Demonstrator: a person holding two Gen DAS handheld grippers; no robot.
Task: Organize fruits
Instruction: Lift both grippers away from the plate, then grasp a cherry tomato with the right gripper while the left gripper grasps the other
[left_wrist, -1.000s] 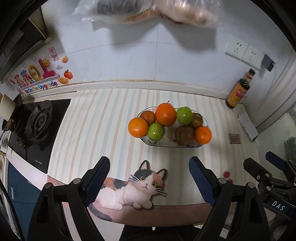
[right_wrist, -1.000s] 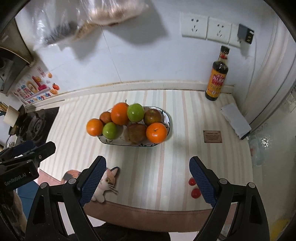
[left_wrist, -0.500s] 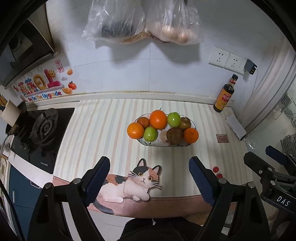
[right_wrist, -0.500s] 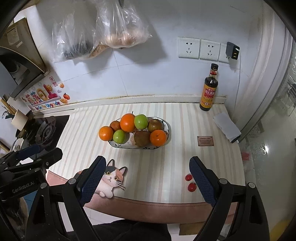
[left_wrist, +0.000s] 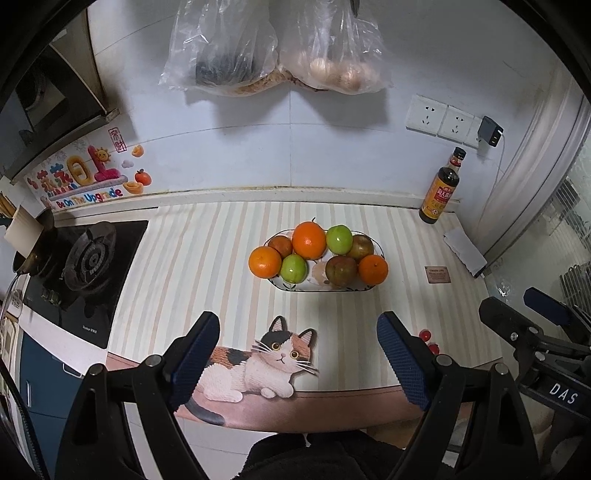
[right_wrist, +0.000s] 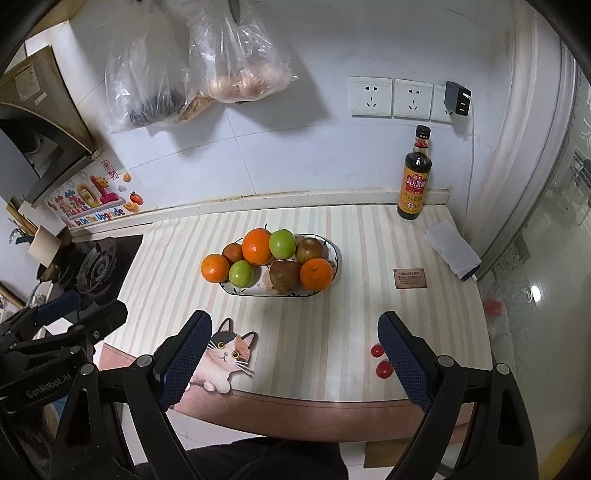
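An oval white bowl (left_wrist: 377, 250) (right_wrist: 334, 258) sits mid-counter, piled with oranges (left_wrist: 308, 239) (right_wrist: 257, 246), green fruits (left_wrist: 339, 239) (right_wrist: 282, 243) and brownish-red fruits (left_wrist: 341, 270) (right_wrist: 284, 275). One orange (left_wrist: 265, 261) (right_wrist: 215, 268) hangs at the bowl's left end. Two small red tomatoes (right_wrist: 380, 360) (left_wrist: 428, 340) lie near the front right edge. My left gripper (left_wrist: 297, 363) and right gripper (right_wrist: 293, 363) are both open and empty, held back over the counter's front edge, well short of the bowl.
A cat-shaped mat (left_wrist: 258, 363) (right_wrist: 225, 360) lies at the front edge. A gas stove (left_wrist: 85, 266) is at the left. A sauce bottle (right_wrist: 414, 184), a white cloth (right_wrist: 452, 251) and a small brown card (right_wrist: 410, 277) are at the right. Plastic bags (left_wrist: 273, 48) hang on the wall.
Both grippers have pulled back and up from the counter, so the bowl looks smaller and farther. Both stay open and empty. The fruit has not moved.
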